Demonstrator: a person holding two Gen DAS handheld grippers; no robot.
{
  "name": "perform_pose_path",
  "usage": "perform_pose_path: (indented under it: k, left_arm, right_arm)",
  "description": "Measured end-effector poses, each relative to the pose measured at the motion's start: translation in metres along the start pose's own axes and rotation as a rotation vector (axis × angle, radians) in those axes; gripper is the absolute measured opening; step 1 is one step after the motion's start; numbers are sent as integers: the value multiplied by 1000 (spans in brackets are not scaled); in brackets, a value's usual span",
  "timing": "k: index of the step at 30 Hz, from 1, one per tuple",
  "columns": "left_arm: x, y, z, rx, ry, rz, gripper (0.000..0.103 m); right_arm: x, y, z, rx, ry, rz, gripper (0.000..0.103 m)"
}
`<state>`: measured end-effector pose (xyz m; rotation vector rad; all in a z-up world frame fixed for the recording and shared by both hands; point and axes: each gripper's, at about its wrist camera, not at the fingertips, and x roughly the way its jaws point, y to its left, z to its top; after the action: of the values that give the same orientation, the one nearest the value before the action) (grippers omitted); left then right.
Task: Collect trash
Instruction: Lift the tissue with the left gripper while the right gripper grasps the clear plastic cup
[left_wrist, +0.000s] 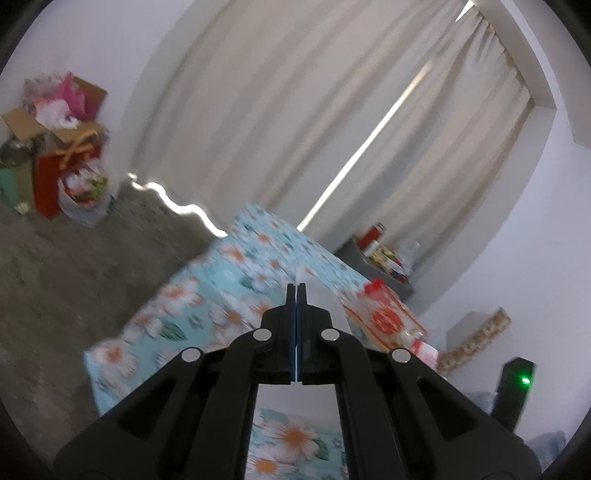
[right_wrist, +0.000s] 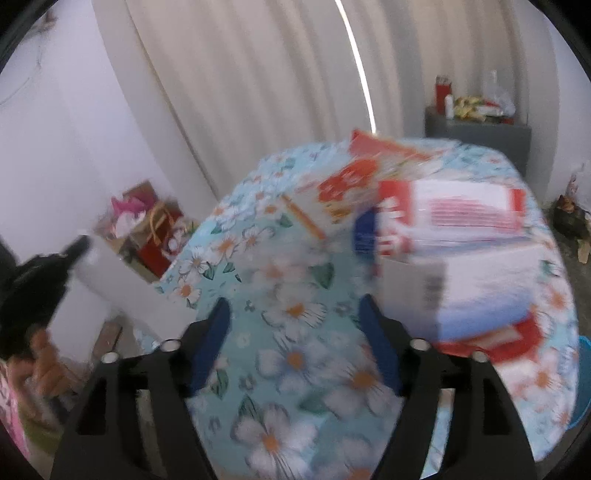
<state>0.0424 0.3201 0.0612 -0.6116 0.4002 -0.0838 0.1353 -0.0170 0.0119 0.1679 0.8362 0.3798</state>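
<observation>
**poster1:** Curtains behind, and a table under a floral cloth (right_wrist: 295, 314) that's blue with white flowers — that's where we're working. Both views are pretty smeared, so take the details loosely. Trash-wise we see a heap of red-and-white packaging (right_wrist: 454, 236) on the right part of the cloth, with a flatter red-printed wrapper (right_wrist: 347, 181) behind it toward the curtains.

**poster2:** So which of our grippers goes for it?

**poster1:** We'd say the right gripper (right_wrist: 295, 325). Its blue-padded fingers are spread wide with only cloth between them, nothing held. The heap lies just ahead and off to the right of them, very near the right-hand finger — whether it's touching we can't tell through the blur. Its long side seems to run roughly across our view, left to right, so we'd judge the fingers need to swing right and straddle the near edge.

**poster2:** And the left?

**poster1:** Left gripper (left_wrist: 296, 291) is pinched tight on a white sheet (left_wrist: 314, 295), paper by the look of it, which shows in the right view as a pale slab off the table's left edge. From there the packaging sits well off to its right, so it's the farther one.
</observation>
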Motion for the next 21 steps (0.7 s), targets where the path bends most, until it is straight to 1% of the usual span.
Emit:
perform_pose_path:
  k: [2,3,6,10,11,12,13,16,21]
  left_arm:
    - [-5,6,5,3,-23,20,0]
    - [-7,8,6,4,-28,27,0]
    - [-9,15,10,3,-29,41,0]
    - [-9,23,12,2,-30,49,0]
    - [-8,23,12,0,-29,52,0]
    - [-7,24,13,-2,-27,55,0]
    - [-6,25,14,-4,-26,57,0]
    - [-3,20,17,7,-21,59,0]
    - [-4,0,21,46,-19,37,0]
  right_arm:
    - [26,10,6,-30,39,-30,81]
    - [36,13,8,-45,56,-45,84]
    - [65,20,14,-73,102,-88,85]
    - [88,24,19,-100,125,-94,85]
    - [92,25,20,-101,130,-92,84]
    - [95,24,20,-95,135,-79,73]
    - [96,23,21,-88,144,-68,66]
    - [90,20,20,-61,140,-36,67]
    - [52,11,-3,-18,132,35,67]
